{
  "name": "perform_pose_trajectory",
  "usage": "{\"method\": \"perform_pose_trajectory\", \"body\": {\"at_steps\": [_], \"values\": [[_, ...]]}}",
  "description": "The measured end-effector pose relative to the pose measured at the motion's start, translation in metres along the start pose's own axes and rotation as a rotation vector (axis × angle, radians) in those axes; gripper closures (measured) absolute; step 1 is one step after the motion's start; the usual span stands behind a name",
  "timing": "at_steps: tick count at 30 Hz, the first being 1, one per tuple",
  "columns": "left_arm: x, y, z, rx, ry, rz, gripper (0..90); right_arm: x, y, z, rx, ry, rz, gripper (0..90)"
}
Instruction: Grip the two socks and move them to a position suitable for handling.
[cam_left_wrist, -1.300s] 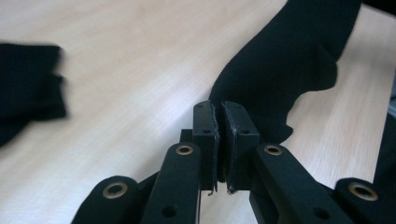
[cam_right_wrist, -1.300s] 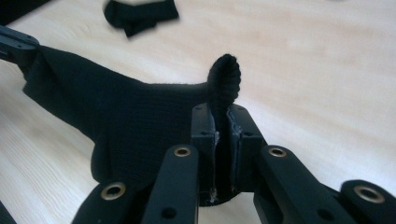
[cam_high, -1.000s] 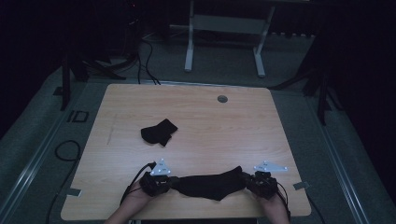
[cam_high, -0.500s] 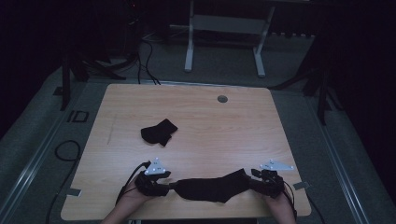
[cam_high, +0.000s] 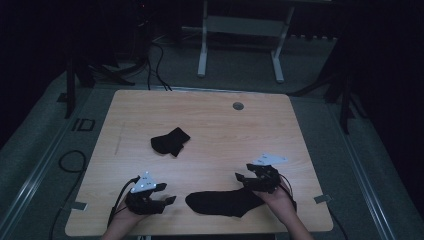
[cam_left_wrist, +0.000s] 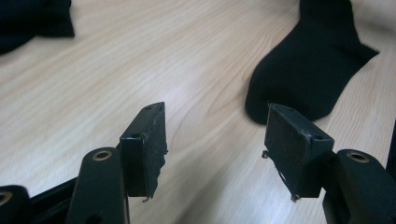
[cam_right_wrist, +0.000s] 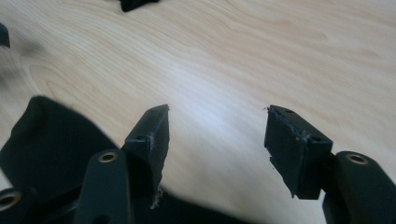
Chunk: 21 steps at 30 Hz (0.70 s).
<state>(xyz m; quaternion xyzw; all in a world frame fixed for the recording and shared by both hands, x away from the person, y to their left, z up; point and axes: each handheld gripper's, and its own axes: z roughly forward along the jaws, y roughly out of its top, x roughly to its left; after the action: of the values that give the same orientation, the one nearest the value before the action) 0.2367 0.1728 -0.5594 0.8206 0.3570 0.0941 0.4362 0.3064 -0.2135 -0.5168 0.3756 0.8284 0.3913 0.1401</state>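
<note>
Black sock (cam_high: 222, 202), flat, laid out lengthwise

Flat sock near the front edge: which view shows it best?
High view. The flat sock lies there whole, spread on the table between both open grippers. The left gripper view shows one end beyond that gripper's jaws; the right gripper view catches a dark part under its lower-left jaw.

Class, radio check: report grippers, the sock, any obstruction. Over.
Left gripper and right gripper open, jaws just opening, nothing between. Flat black fabric sock released on table. Crumpled black sock lies apart; nothing obstructing.
</note>
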Motion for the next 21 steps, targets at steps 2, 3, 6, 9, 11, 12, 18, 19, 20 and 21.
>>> {"method": "perform_pose_trajectory", "body": {"at_steps": [2,3,6,9,11,12,18,19,20,21], "values": [[0.002,-0.005,-0.001,0.004,0.000,-0.017,38.9,0.004,0.010,0.010,0.002,0.013,-0.025,39.4],[0.002,-0.006,-0.002,0.008,0.001,-0.022,38.9,0.006,0.015,0.016,0.003,0.023,-0.032,39.2],[0.003,-0.009,-0.003,0.011,0.006,-0.027,39.0,0.010,0.030,0.032,0.010,0.050,-0.063,38.5],[0.004,-0.008,-0.003,-0.004,0.014,-0.031,39.0,0.015,0.047,0.048,0.012,0.066,-0.088,37.0],[0.004,-0.007,-0.005,-0.013,0.018,-0.031,39.0,0.019,0.058,0.059,0.012,0.089,-0.093,36.0],[0.005,-0.007,-0.005,-0.018,0.024,-0.029,39.0,0.021,0.064,0.064,0.013,0.099,-0.096,35.8],[0.008,-0.008,-0.008,-0.044,0.045,-0.049,38.9,0.039,0.094,0.099,0.030,0.146,-0.125,34.6],[0.008,-0.008,-0.008,-0.045,0.055,-0.051,37.4,0.043,0.099,0.105,0.036,0.151,-0.131,34.6],[0.007,-0.007,-0.009,-0.041,0.067,-0.048,33.7,0.047,0.103,0.110,0.043,0.154,-0.137,34.6],[0.007,-0.007,-0.009,-0.040,0.083,-0.044,31.3,0.051,0.107,0.116,0.045,0.154,-0.145,34.6]]}}
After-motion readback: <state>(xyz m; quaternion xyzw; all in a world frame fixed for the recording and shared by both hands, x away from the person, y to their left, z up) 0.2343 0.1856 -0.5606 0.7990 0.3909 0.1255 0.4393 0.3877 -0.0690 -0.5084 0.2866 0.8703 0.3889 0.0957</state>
